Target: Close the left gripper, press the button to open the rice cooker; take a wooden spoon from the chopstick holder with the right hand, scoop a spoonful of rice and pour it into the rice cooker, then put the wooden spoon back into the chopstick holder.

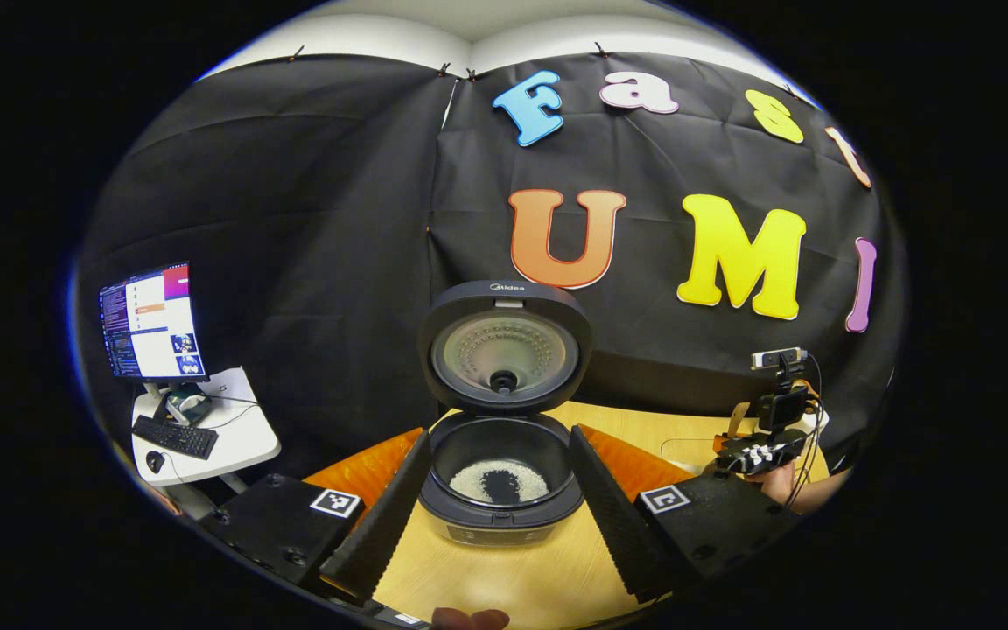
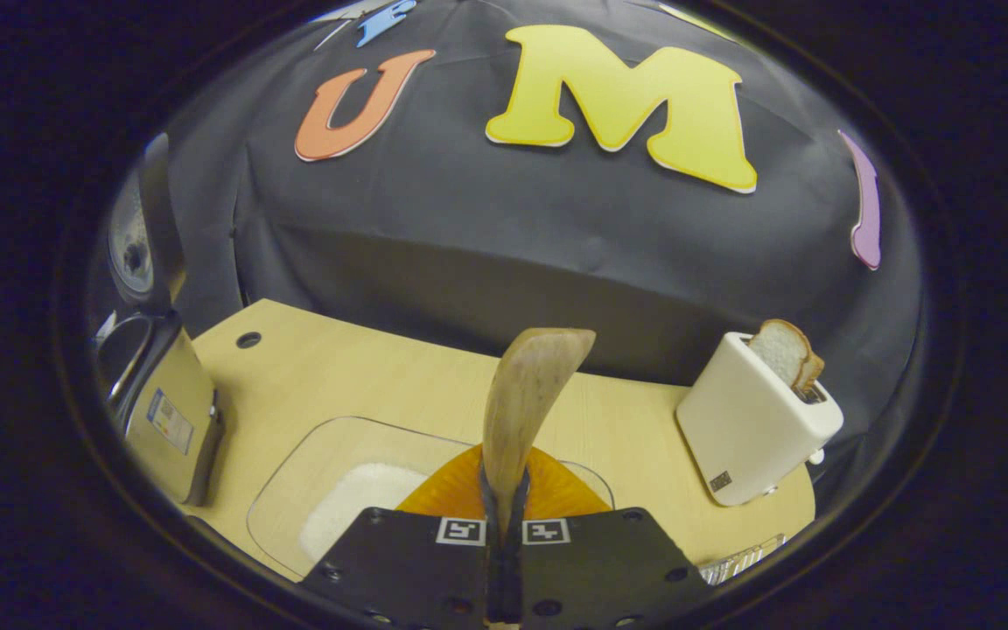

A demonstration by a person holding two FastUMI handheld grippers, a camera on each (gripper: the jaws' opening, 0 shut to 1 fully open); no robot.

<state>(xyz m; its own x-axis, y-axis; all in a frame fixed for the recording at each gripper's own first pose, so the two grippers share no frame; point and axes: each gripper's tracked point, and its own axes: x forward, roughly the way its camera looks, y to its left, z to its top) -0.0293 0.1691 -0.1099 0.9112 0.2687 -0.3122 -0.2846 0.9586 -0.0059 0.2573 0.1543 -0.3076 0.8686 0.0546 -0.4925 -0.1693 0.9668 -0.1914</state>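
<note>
My left gripper hung level before the rice cooker, fingers spread wide either side of its pot, touching nothing. Lid stood upright and open; rice lay in the pot. Off to the right I saw the right gripper with a hand under it. In the right gripper view, my right gripper was pinched on the wooden spoon, bowl up and tilted right, over a clear tray of rice. Toaster with bread sat far right on the table.
</note>
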